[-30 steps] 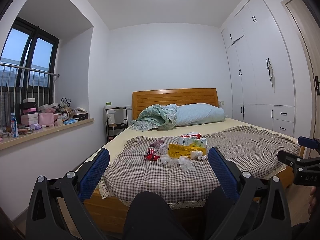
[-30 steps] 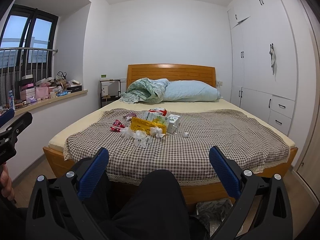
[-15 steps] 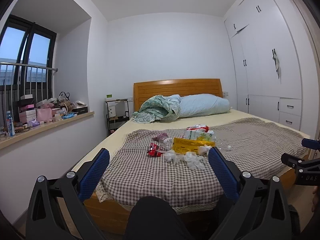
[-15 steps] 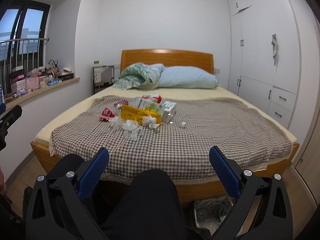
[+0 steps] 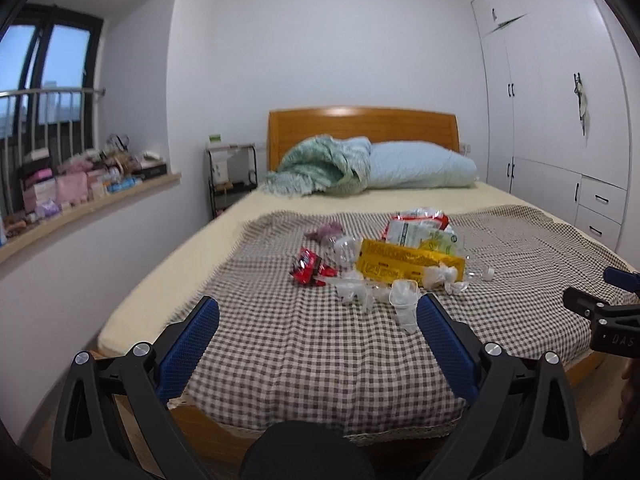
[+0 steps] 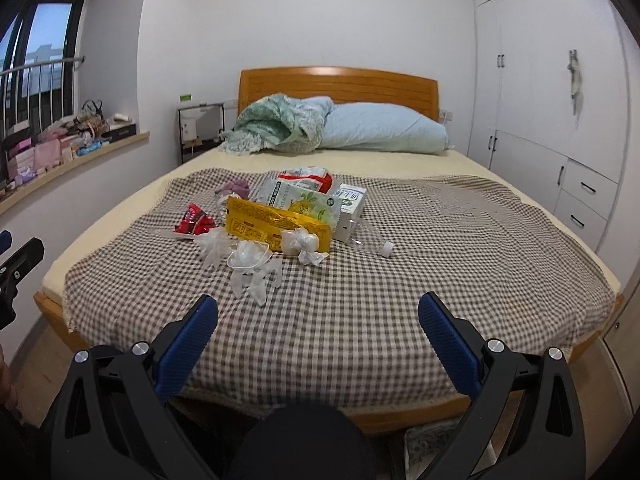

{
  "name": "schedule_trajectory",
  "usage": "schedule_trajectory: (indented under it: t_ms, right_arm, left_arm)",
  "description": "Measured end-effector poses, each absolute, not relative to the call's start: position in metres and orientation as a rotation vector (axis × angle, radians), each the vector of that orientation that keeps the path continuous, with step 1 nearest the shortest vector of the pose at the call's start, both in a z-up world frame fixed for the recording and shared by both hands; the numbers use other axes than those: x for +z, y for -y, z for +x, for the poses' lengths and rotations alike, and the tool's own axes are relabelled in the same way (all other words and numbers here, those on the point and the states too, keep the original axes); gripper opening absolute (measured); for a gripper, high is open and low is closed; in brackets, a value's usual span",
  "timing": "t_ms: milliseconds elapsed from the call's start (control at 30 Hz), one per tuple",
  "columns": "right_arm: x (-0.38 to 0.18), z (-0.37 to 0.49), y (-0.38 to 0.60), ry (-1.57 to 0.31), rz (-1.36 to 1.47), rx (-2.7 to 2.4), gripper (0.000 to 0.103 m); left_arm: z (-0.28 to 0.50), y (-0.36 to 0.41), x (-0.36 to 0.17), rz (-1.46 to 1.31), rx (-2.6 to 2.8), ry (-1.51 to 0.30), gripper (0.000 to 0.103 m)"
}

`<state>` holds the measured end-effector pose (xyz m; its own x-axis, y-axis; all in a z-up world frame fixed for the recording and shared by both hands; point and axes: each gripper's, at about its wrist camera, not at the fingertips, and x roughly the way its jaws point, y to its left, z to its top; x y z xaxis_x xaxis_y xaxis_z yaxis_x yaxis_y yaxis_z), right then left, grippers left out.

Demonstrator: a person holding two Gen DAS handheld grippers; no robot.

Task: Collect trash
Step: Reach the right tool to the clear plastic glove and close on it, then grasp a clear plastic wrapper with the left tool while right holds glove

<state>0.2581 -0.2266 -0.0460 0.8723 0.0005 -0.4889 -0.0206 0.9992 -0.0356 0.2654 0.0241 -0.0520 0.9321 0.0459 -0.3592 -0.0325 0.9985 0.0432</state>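
**Both grippers spread at the foot of the bed, trash heaped ahead**

I hold my left gripper [image 5: 318, 320] level over the near edge of the checked blanket [image 5: 304, 344], its blue-padded fingers [image 5: 188, 346] spread wide with nothing between them. My right gripper [image 6: 318, 320] hangs the same way, jaws wide apart and empty, above the foot of the wooden bed [image 6: 400, 414].

The trash sits straight ahead of both grippers, in one cluster on the middle of the blanket, well beyond the fingertips. Nearest to my right gripper lie crumpled clear plastic gloves [image 6: 254, 268], and just past them two knotted white plastic wads [image 6: 302, 242] rest against a long yellow packet [image 6: 276, 226]. To the left of the packet lies a crushed red wrapper [image 6: 195, 220]. Behind the packet lean a green-and-white printed bag [image 6: 304, 200] and a red-and-white bag [image 6: 306, 176], with a small white carton [image 6: 351, 210] to the right, touching the yellow packet's end. A clear bottle with a white cap [image 6: 387, 249] lies just right of the carton. A purplish crumpled piece [image 6: 235, 187] lies at the far left back of the heap.

From my left gripper the same heap lies ahead and slightly to the right, the gloves [image 5: 400, 304] closest to its right finger.

Beyond the trash, a green quilt [image 6: 276, 126] and a pale blue pillow [image 6: 384, 130] lie against the headboard [image 6: 340, 84]. White wardrobes [image 6: 532, 92] stand off to the right, a cluttered windowsill [image 6: 76, 146] to the left.
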Motion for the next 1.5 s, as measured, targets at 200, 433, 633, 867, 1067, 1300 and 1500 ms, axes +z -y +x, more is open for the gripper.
schedule_trajectory:
  t_ms: [200,433,633,867,1067,1300,1500]
  right_arm:
    - [-0.053,0.312,0.225,-0.559,-0.038,0.023,0.096]
    - [-0.067,0.36,0.23,-0.603,0.019,0.073,0.096]
    - [-0.1,0.409,0.193,-0.791,-0.061,0.293,0.096]
    - [-0.13,0.473,0.151,-0.883,-0.057,0.428,0.054]
    - [-0.151,0.503,0.143,-0.945,-0.11,0.459,0.02]
    - [-0.11,0.481,0.192,-0.869,-0.079,0.398,0.006]
    - [-0.067,0.465,0.26,-0.774,-0.009,0.266,0.006]
  left_arm:
    - [0.327,-0.023,-0.073,0.011,0.028,-0.469,0.096]
    - [0.383,-0.009,-0.106,0.001,-0.03,-0.581,0.096]
    - [0.419,-0.023,-0.121,0.016,0.014,-0.6,0.096]
    - [0.446,-0.059,-0.131,-0.023,0.089,-0.636,0.096]
    - [0.451,-0.07,-0.142,0.013,0.118,-0.663,0.096]
    - [0.454,-0.044,-0.17,-0.126,-0.032,-0.821,0.09]
    - [0.467,0.017,-0.177,-0.047,-0.173,-0.783,0.062]
